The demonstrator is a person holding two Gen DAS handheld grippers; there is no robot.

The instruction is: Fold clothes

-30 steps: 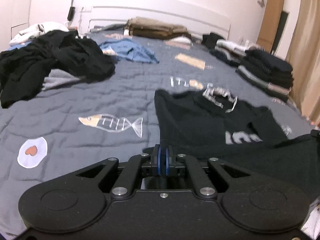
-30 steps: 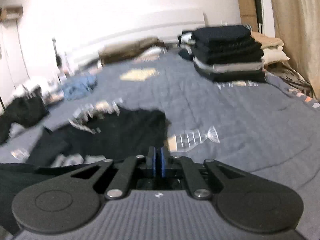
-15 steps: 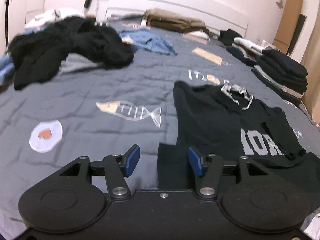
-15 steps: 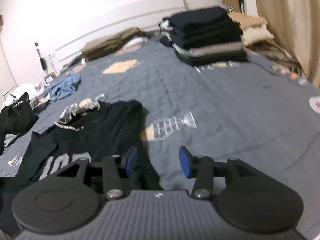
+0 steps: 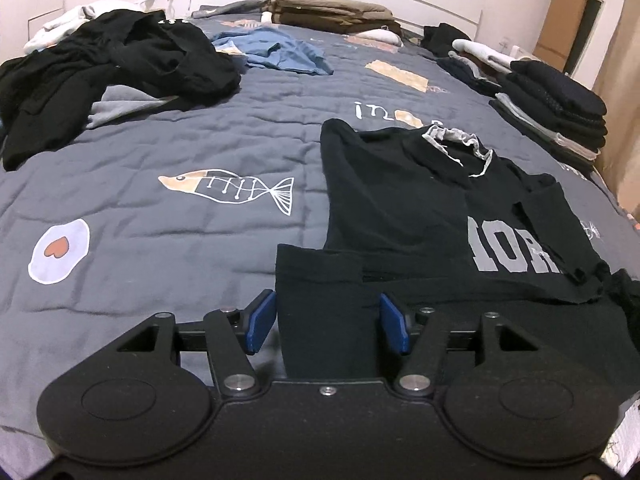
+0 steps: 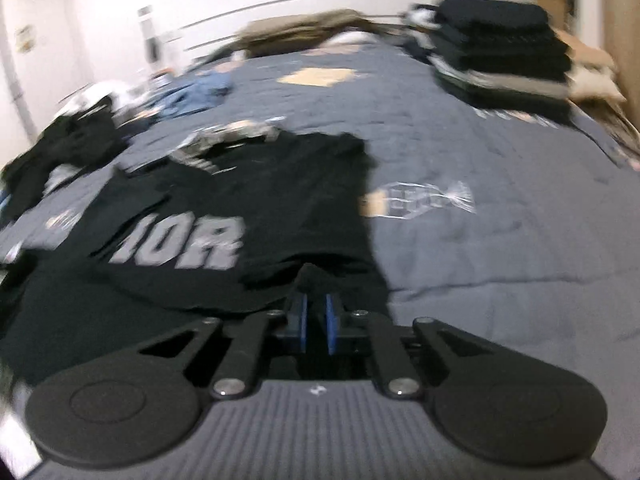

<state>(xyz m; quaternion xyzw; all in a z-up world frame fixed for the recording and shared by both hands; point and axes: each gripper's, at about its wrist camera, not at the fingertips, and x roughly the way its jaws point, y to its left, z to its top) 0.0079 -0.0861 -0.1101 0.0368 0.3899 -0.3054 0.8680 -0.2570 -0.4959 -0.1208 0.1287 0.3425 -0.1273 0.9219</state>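
Change: both grippers were shut a second ago, then opened; the right one has closed again.
Left gripper (image 5: 328, 322): jaws opening, a fold of cloth between them, pads not pressing.
Right gripper (image 6: 316, 322): narrow, pinching the hem.
Garment: black sweatshirt with grey letters (image 5: 420, 208) flat on grey quilted bedspread (image 5: 180, 140).

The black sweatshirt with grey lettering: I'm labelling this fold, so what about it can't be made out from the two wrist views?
- Full lettering: in the left wrist view a folded sleeve covers part of the print on the black sweatshirt with grey lettering.
- Near hem: hidden behind the left gripper body.
- Fabric pinched by the right gripper: right wrist view is motion-blurred, and the closed blue pads cover it.
- Folded dark stack: too blurred to count.
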